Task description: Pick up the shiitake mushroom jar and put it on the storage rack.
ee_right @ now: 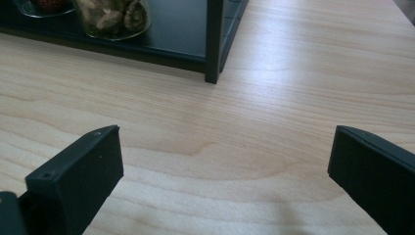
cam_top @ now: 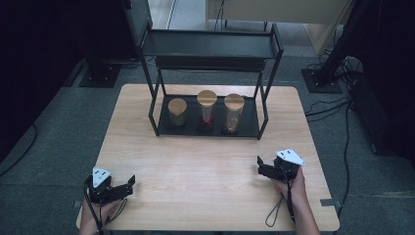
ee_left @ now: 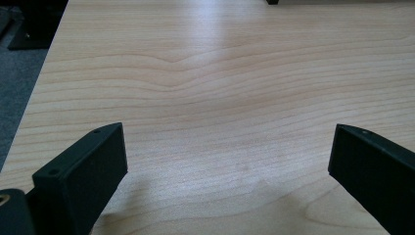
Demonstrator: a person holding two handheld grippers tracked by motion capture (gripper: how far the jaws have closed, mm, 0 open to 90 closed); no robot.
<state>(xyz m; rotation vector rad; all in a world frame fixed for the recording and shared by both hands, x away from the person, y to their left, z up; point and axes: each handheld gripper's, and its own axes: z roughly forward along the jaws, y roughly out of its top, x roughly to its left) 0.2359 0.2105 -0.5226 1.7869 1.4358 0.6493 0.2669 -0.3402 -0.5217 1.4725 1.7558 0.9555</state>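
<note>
Grey carpet floor (cam_top: 58,132), dim surroundings

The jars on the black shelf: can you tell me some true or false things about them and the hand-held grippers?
1. Three jars stand on the bottom level of the black rack. True.
2. The jars have red lids. False: their lids are light wood in colour.
3. The left hand-held gripper is holding a jar. False: its jaws are wide apart over bare table.
4. The right hand-held gripper is open. True.
5. The leftmost jar is the shortest. True.
6. The rack's top shelf is full of jars. False: no jars show on it.
</note>
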